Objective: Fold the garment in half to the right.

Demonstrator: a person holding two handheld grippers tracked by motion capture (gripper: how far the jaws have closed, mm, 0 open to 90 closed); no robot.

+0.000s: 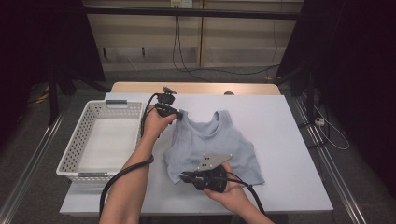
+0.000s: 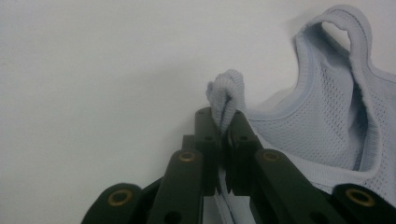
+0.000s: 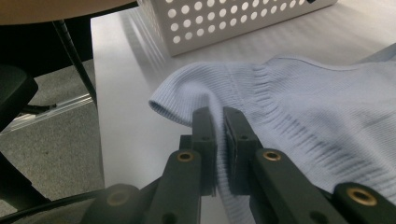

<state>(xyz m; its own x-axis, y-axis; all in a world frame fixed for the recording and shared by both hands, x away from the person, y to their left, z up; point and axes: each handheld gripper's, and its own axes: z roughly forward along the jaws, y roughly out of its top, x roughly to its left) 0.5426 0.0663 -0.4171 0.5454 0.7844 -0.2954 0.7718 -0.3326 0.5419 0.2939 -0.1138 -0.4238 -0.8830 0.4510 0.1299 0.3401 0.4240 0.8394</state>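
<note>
Pinching now: left gripper clamps the top's far strap, right gripper its near hem; folding and the left-side basket remain.

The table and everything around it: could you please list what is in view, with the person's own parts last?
tank top: one, pale blue, flat on the table's middle, neck toward the far edge.
basket: one, white, perforated, at the table's left, nothing visible inside.
table: one, white top, with a wooden strip along the far edge.
wall cables: a few, black, hanging behind the table.
left hand-held gripper: one, black, shut on the tank top's shoulder strap, at its far left corner.
right hand-held gripper: one, black with a grey plate on top, shut on the tank top's ribbed hem, near edge.
forearms: two, coming in from the near side.
</note>
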